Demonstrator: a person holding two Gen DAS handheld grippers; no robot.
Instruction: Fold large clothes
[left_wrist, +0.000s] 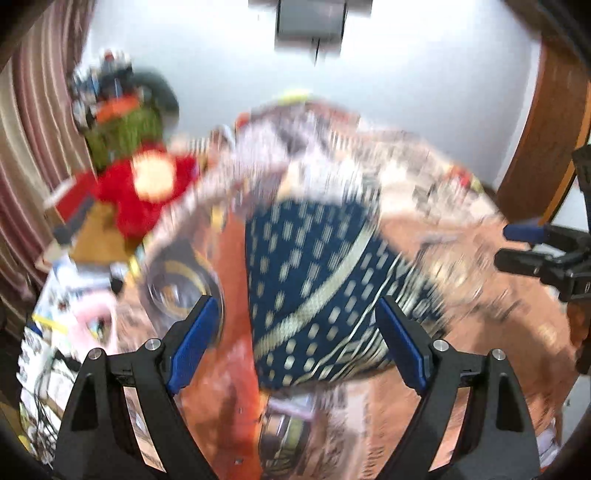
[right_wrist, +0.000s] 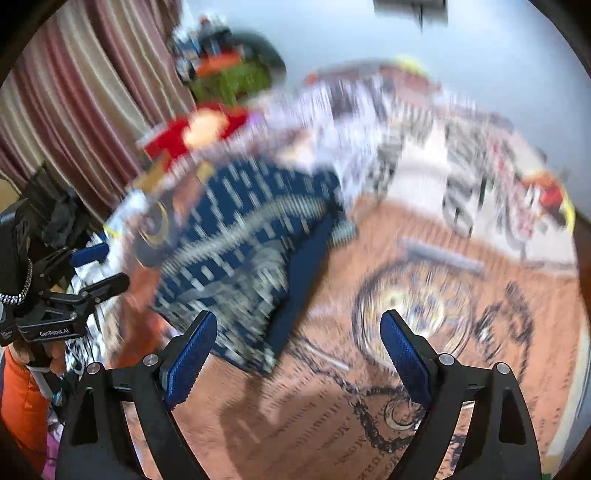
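Observation:
Both views are blurred by motion. A dark blue garment with pale dashes and a gold band (left_wrist: 314, 280) lies folded on the orange printed bedspread (left_wrist: 480, 332). My left gripper (left_wrist: 295, 343) is open and empty, held above the garment's near part. In the right wrist view the same garment (right_wrist: 240, 240) lies to the left of centre. My right gripper (right_wrist: 299, 354) is open and empty over the bedspread (right_wrist: 388, 387), by the garment's near right edge. The left gripper shows at the left edge of the right wrist view (right_wrist: 96, 269), and the right gripper at the right edge of the left wrist view (left_wrist: 524, 243).
A heap of patterned clothes (left_wrist: 314, 147) lies behind the garment, also in the right wrist view (right_wrist: 406, 129). A red soft toy (left_wrist: 144, 188) and a green basket of clutter (left_wrist: 125, 129) stand at the back left by striped curtains (left_wrist: 33, 129). Papers and cables (left_wrist: 55, 332) lie at the bed's left side.

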